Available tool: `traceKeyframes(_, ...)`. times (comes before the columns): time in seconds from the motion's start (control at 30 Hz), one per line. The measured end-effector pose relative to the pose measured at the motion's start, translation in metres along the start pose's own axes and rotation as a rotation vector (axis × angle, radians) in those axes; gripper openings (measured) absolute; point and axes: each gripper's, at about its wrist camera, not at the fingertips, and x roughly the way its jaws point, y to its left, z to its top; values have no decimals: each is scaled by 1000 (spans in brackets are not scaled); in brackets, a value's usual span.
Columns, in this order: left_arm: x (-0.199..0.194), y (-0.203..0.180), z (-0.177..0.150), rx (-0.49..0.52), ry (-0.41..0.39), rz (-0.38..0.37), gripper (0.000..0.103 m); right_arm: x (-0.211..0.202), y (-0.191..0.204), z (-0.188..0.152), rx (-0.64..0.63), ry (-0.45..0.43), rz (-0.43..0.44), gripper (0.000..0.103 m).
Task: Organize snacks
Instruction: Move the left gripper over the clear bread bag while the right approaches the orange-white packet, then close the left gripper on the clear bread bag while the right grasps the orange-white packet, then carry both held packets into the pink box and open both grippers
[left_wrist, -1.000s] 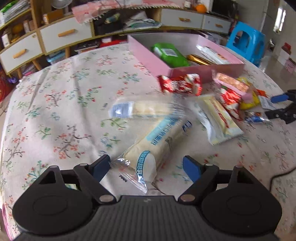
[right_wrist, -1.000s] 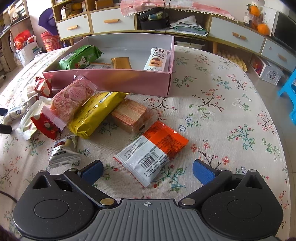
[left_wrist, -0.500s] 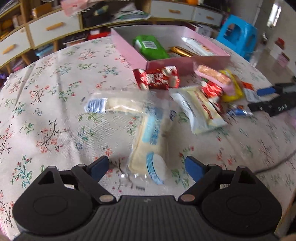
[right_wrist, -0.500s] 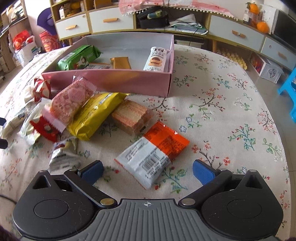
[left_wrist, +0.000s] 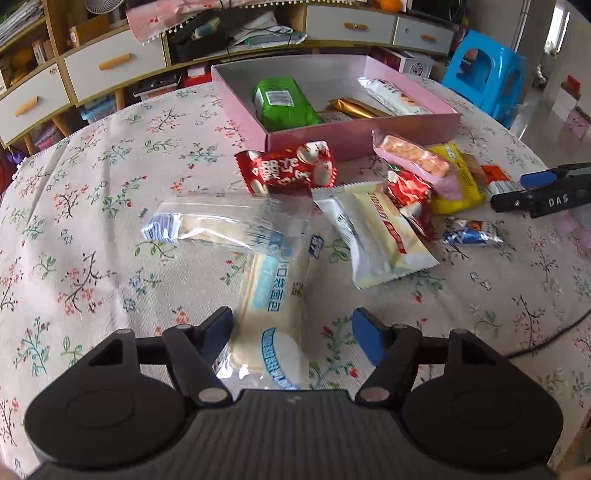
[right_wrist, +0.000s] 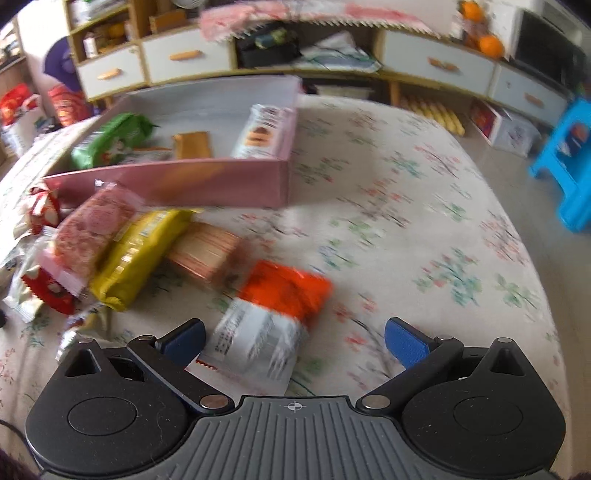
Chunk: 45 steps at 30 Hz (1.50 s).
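My left gripper (left_wrist: 293, 334) is open, its fingers either side of the near end of a long clear-wrapped bread pack (left_wrist: 273, 299) lying on the flowered tablecloth. A second clear bread pack (left_wrist: 225, 221) lies across its far end. My right gripper (right_wrist: 293, 338) is open, its fingers on either side of the near end of an orange-and-white packet (right_wrist: 269, 317). A pink box (left_wrist: 354, 134) holds a green pack (left_wrist: 282, 99), a gold bar (left_wrist: 356, 107) and a white pack (left_wrist: 393, 96). The box (right_wrist: 184, 184) also shows in the right wrist view.
Loose snacks lie in front of the box: a red pack (left_wrist: 291, 168), a cream pack (left_wrist: 380, 236), a pink wafer pack (right_wrist: 92, 229), a yellow pack (right_wrist: 140, 251), a brown cracker pack (right_wrist: 207, 254). The right gripper (left_wrist: 546, 192) shows at the left view's right edge. Drawers and a blue stool (left_wrist: 487, 74) stand beyond the table.
Both grippers have moved forward and down over their packets. The left one now straddles the bread pack's near end; the right one reaches the orange-and-white packet. The right view is motion-blurred.
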Motion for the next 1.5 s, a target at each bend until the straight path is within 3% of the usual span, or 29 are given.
traceKeyframes(0.13,-1,-3,-1,-23,12,4,65,-5,-11,-3,43,40,-19,103)
traceKeyframes(0.3,2,-2,4,-91,-13,65,61,-1,3,-4,-12,-7,20,103)
traceKeyframes(0.53,3,3,7,-129,-39,99,40,2,11,1,-39,-41,45,97)
traceKeyframes(0.63,1,4,7,-144,-33,96,34,-2,12,1,-54,-53,59,81)
traceKeyframes(0.7,0,3,8,-146,-23,97,31,-5,13,2,-61,-64,69,57)
traceKeyframes(0.8,-1,3,8,-164,-9,90,30,-7,12,5,-41,-58,65,42)
traceKeyframes(1.1,-17,6,6,-236,2,21,29,-10,-2,17,58,9,92,39)
traceKeyframes(1.5,-47,-6,15,-244,-82,-100,28,-34,-18,33,182,5,191,39)
